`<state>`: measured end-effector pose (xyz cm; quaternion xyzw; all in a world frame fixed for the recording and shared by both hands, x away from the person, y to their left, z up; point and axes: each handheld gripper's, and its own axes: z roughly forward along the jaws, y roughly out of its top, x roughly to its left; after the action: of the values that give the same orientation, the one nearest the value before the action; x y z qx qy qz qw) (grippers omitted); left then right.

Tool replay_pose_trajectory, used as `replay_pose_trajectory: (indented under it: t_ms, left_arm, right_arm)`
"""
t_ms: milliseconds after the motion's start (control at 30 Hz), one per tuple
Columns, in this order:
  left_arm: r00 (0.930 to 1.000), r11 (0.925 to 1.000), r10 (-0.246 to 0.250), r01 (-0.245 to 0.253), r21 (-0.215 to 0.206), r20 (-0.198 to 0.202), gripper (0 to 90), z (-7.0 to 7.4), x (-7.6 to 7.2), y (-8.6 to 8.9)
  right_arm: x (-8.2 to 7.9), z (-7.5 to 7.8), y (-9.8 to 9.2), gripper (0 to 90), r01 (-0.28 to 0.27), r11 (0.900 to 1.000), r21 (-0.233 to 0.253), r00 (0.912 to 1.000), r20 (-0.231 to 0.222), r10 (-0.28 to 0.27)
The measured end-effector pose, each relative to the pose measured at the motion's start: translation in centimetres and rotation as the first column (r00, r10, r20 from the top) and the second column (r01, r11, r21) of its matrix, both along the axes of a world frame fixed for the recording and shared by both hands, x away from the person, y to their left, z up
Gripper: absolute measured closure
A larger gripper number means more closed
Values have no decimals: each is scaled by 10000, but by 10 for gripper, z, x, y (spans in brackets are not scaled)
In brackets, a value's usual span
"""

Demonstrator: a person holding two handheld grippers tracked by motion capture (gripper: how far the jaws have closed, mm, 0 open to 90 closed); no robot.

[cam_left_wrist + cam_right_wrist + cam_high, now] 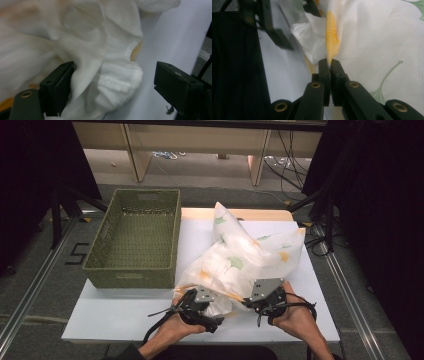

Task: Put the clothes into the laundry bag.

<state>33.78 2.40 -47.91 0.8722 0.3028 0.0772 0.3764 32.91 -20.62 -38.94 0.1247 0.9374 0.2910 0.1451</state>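
On the white table (125, 312) beside the green basket (135, 240), the right gripper (329, 61) is pinching the soft, light pillowcase (245, 260) hem while the left gripper (110, 85) is gaping around a limp fold, best taken by the edge.

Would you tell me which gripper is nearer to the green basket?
Left. The left gripper sits just off the near right corner of the green basket, open at the white fabric; the right gripper is farther right, shut on that fabric's edge.

Black tongs (227, 304), brass rivets, grey three-cornered top plates, trailing black cables, dark sleeve.
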Motion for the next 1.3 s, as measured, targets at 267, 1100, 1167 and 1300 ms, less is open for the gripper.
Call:
replay_pose_trajectory:
  t_ms: [267, 1100, 1167, 1300]
  left_arm:
    - [9926, 9863, 674, -510, -1568, 1008, 817, 13, 30, -15]
    - [9955, 9953, 886, -871, -431, 334, 397, 3, 20, 9]
    - [9987, 9966, 431, -410, -710, 288, 620, 3, 26, 7]
    - [9960, 9858, 887, -857, -1447, 143, 817, 3, 40, -2]
  right_arm:
    - [-4, -1, -2, 895, -47, 10000, 11, 9996, -294, 47]
    - [9, -41, 7, 895, -82, 9981, -603, 9926, -1213, 8]
    - [9, -41, 7, 895, -83, 9982, -602, 9925, -1222, 9]
    - [10, -41, 5, 895, -73, 9983, -577, 9920, -1262, 0]
